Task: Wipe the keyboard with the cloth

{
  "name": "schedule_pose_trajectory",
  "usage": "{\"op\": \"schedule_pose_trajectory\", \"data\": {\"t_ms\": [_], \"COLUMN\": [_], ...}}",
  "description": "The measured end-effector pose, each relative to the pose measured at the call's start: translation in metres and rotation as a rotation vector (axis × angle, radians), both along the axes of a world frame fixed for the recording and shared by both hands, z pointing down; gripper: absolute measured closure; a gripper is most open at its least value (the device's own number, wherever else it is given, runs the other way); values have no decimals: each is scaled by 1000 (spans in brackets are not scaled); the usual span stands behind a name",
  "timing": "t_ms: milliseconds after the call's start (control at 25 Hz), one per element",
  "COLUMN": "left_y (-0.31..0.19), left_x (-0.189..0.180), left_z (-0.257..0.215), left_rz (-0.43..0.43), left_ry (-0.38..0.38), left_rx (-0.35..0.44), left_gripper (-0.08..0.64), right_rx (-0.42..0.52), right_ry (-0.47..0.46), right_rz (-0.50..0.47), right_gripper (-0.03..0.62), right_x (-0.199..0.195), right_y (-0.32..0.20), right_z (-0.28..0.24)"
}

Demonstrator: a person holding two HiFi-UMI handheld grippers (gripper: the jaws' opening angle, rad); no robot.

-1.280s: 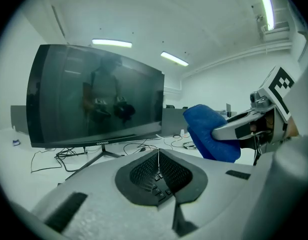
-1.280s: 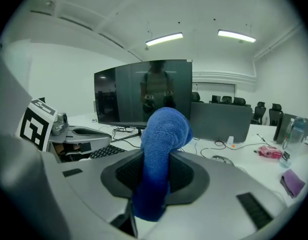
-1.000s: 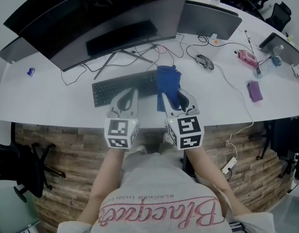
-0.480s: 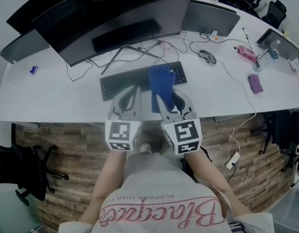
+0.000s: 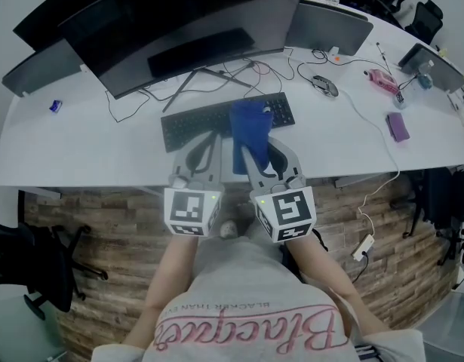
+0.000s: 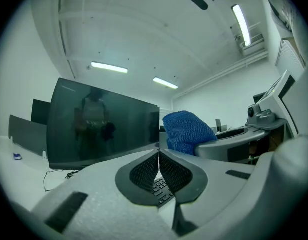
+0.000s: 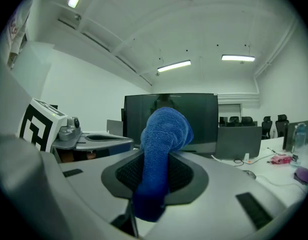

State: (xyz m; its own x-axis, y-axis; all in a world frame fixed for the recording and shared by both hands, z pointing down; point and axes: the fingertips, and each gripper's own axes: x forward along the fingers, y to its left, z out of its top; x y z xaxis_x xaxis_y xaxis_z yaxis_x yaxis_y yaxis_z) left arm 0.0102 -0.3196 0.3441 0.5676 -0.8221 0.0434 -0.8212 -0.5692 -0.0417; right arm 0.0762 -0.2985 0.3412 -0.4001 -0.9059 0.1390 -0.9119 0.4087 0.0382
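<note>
Here, in the head view, the right gripper (image 5: 254, 151) held the blue cloth (image 5: 249, 121) over the right part of the flat black keyboard (image 5: 188, 121). The keyboard lay on the white desk (image 5: 73, 153) before a wide dark monitor (image 5: 179, 29). The left gripper (image 5: 204, 143) hung just beside it, near the keyboard's front edge. I judged the wipe to be in hand or just starting. The next move called for laying the cloth flat on the keys and drawing it along the rows.

In the left gripper view, the jaws met tip to tip with nothing between their ribbed dark pads, and a few keys showed below them. The cloth bulged at the right as a rounded, nubbly lump.

In the right gripper view, the jaws were clamped on a folded band of cloth. It looked soft and thick, rising above the pads in a dome and hanging below them.
</note>
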Motion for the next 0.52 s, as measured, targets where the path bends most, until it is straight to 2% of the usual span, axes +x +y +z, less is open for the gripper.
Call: {"op": "schedule_pose_trajectory", "data": {"t_ms": [520], "left_y": [-1], "left_x": [20], "left_z": [-15], "left_rz": [-24], "left_ry": [22], "left_rx": [37], "left_gripper": [554], "right_rx": [21], "right_ry": [9], "right_rz": [-41], "right_gripper": [492], "right_x": [16], "right_y": [-2], "right_z": [-5]}}
